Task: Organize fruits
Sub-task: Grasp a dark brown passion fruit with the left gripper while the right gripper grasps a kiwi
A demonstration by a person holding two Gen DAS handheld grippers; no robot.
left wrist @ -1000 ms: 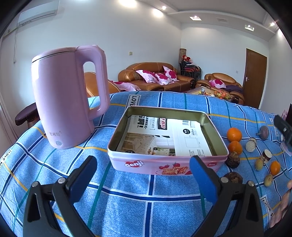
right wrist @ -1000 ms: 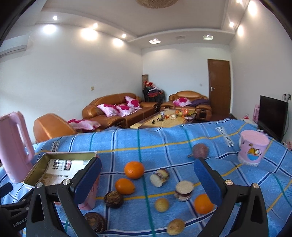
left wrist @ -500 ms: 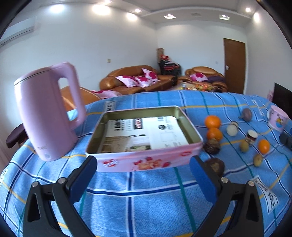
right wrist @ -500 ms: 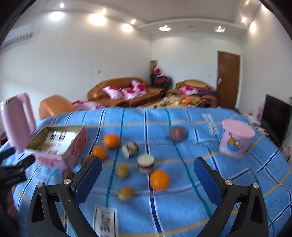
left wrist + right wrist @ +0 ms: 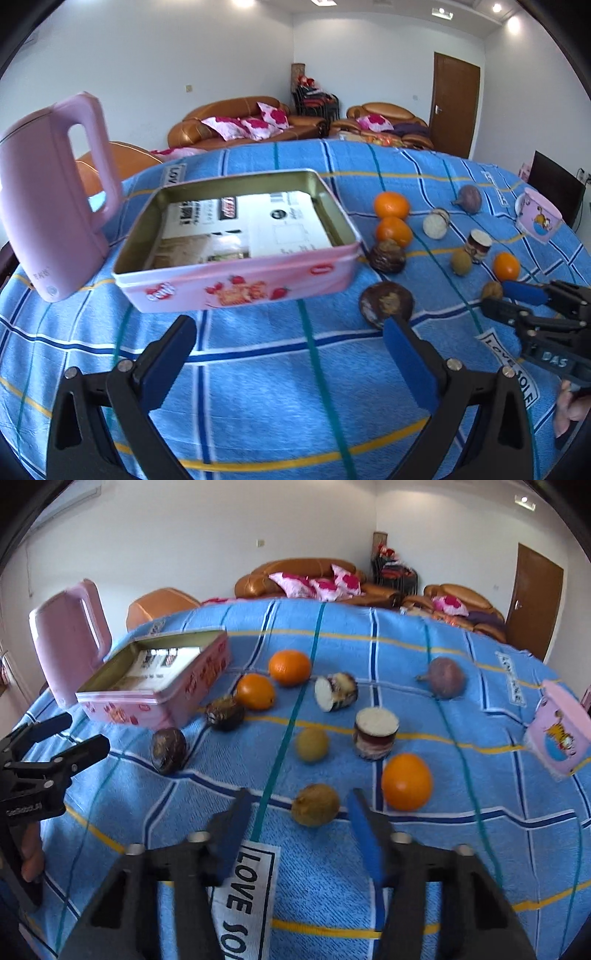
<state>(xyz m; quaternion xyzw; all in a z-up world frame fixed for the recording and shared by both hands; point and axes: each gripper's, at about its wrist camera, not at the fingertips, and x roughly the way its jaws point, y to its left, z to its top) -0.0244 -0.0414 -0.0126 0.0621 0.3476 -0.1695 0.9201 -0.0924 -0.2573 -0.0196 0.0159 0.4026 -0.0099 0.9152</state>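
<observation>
Progress: none seen, tin holds only paper | fruit all loose on table | right tool closing, nothing gripped yet | left tool released, empty.

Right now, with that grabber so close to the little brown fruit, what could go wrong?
1. The right hand-held gripper is closing, but the small brown fruit sits just past its tips, not between them. It may shut on nothing or knock the fruit so it rolls.
2. An orange lies right beside it and could get bumped.
3. The tin is far across the cloth, so a weak grip may drop the fruit.
</observation>
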